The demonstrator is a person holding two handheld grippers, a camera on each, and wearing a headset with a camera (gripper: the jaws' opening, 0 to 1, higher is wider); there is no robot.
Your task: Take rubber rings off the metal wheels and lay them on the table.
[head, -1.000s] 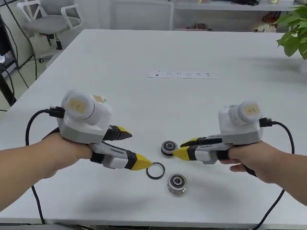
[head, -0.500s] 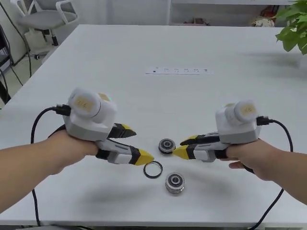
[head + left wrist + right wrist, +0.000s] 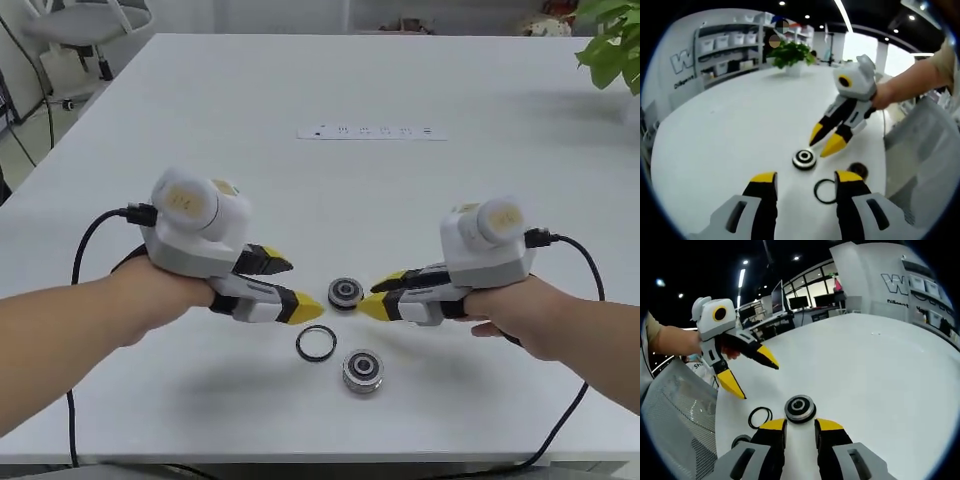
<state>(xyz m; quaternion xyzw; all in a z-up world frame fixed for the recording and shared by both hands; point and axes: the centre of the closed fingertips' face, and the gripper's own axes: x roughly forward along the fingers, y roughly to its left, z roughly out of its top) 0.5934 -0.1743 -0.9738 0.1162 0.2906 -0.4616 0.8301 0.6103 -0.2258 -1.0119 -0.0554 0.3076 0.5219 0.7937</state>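
A metal wheel (image 3: 345,293) with a black rubber ring on it lies on the white table (image 3: 420,200). My left gripper (image 3: 295,288) is open just left of it, and my right gripper (image 3: 369,299) is narrowly open just right of it; both are empty. A loose black ring (image 3: 316,343) lies nearer me, with a bare silver wheel (image 3: 362,369) beside it. In the left gripper view the ringed wheel (image 3: 804,158) sits ahead of my left gripper (image 3: 806,177), and the loose ring (image 3: 826,191) lies by its right jaw. In the right gripper view the wheel (image 3: 800,408) sits right at my right gripper (image 3: 800,425).
A white power strip (image 3: 372,132) lies in the middle of the table. A potted plant (image 3: 610,45) stands at the far right and an office chair (image 3: 85,25) at the far left. Black cables (image 3: 85,270) trail from both grippers toward the table's near edge.
The head camera has tilted, shifting the whole picture. My left gripper has drawn slightly away from the loose ring toward the ringed wheel. The right gripper keeps its place by the wheel.
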